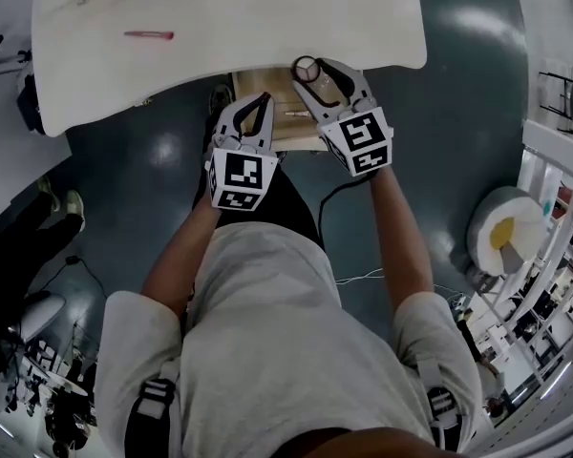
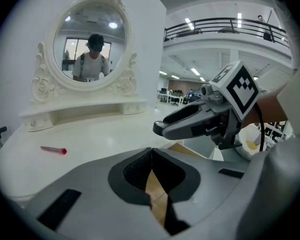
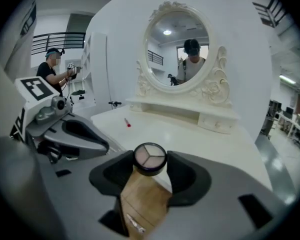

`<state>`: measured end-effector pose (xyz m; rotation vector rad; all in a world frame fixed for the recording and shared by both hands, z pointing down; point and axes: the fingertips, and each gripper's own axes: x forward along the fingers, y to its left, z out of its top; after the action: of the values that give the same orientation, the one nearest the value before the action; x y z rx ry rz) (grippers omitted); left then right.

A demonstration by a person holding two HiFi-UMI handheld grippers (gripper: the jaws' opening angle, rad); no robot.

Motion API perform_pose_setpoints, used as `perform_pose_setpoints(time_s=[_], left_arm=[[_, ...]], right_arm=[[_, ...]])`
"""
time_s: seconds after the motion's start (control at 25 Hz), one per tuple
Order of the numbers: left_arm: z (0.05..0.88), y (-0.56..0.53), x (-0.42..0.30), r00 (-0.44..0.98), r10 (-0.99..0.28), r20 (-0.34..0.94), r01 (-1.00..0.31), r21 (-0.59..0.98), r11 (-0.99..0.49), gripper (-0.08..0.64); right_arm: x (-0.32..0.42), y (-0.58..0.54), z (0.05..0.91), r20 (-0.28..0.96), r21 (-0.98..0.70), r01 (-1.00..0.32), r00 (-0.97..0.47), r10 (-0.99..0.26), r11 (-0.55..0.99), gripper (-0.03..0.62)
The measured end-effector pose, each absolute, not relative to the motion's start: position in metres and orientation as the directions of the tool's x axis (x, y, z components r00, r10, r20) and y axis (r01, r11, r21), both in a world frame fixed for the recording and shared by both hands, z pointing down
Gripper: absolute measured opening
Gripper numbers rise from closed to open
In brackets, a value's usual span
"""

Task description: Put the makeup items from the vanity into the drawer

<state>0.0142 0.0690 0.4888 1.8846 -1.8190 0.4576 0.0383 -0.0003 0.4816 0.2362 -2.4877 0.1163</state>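
A round black compact [image 3: 150,158] with three pale shades sits between the fingertips of my right gripper [image 3: 150,162], which is shut on it. In the head view the compact [image 1: 307,67] hangs over the open wooden drawer [image 1: 288,134] at the vanity's front edge. My left gripper [image 1: 262,100] is just to its left, shut and empty, with its pads together [image 2: 151,153] over the drawer. A slim silvery tube [image 3: 132,223] lies in the drawer. A red makeup stick [image 1: 149,35] lies on the white vanity top [image 1: 248,12], far left of both grippers.
An oval mirror [image 2: 90,46] in an ornate white frame stands at the back of the vanity, with a low shelf and small drawers [image 3: 217,124] under it. A person [image 3: 52,71] stands in the background at left. Dark floor surrounds the vanity.
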Motion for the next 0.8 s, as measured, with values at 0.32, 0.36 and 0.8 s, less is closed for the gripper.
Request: perform_pose_setpoints(time_s=[0.32, 0.36, 0.8], left_arm=[[0.508, 0.067, 0.029, 0.123, -0.81, 0.573, -0.989, 0.134, -0.056, 0.006], [0.511, 0.067, 0.03, 0.126, -0.807, 0.577, -0.989, 0.135, -0.058, 0.006], [0.538, 0.085, 0.031, 0.084, -0.783, 0.617, -0.986, 0.167, 0.026, 0.006]], right_arm=[[0.056, 0.022, 0.516, 0.65, -0.083, -0.137, -0.759, -0.051, 0.987, 0.222], [0.056, 0.024, 0.521, 0.654, -0.088, -0.133, -0.755, -0.043, 0.987, 0.222], [0.059, 0.051, 0.57, 0.698, -0.14, -0.048, -0.713, 0.064, 0.989, 0.222]])
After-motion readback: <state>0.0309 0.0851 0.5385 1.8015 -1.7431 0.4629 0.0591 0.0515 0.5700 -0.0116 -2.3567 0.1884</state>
